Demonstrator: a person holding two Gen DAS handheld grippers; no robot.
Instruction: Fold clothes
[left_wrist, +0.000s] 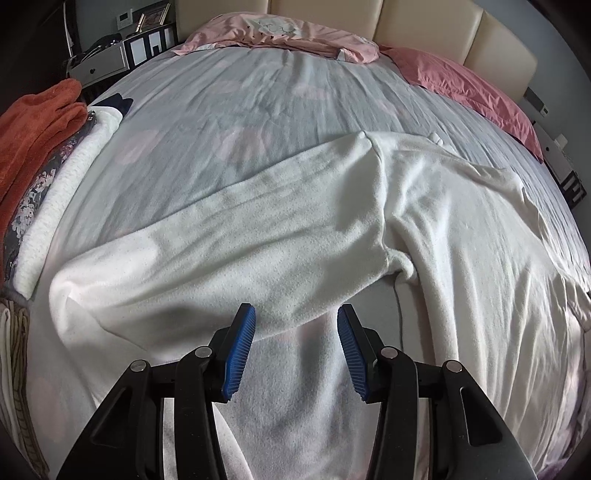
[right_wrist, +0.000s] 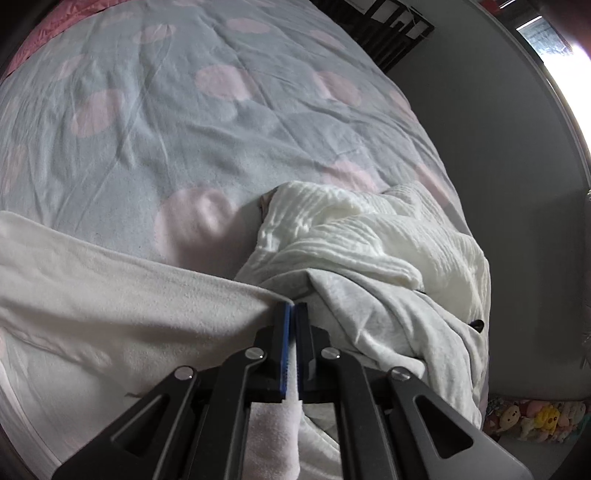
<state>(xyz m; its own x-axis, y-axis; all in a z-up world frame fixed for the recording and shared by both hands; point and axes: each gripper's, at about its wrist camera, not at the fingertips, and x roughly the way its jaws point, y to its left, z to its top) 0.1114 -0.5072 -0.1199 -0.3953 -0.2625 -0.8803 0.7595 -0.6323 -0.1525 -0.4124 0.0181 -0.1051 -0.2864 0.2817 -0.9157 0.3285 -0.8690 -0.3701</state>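
A white fleece garment (left_wrist: 436, 229) lies spread on the bed, with one long sleeve (left_wrist: 207, 251) stretched out to the left. My left gripper (left_wrist: 295, 308) hangs just above the sleeve's lower edge. It is open, and its blue pads (left_wrist: 240, 350) stand well apart with fabric below them but not pinched. In the right wrist view, the same fleece (right_wrist: 110, 306) runs in from the left. My right gripper (right_wrist: 293, 304) is shut on the fleece's edge, and a strip of white cloth shows between its pads.
Folded clothes are stacked at the bed's left edge: an orange piece (left_wrist: 33, 129), a floral one (left_wrist: 37, 192) and a white knit (left_wrist: 62, 192). Pink pillows (left_wrist: 472, 92) lie by the headboard. A rumpled pile of white ribbed (right_wrist: 369, 236) and grey cloth (right_wrist: 369, 314) sits at the bed's right edge, beside the floor.
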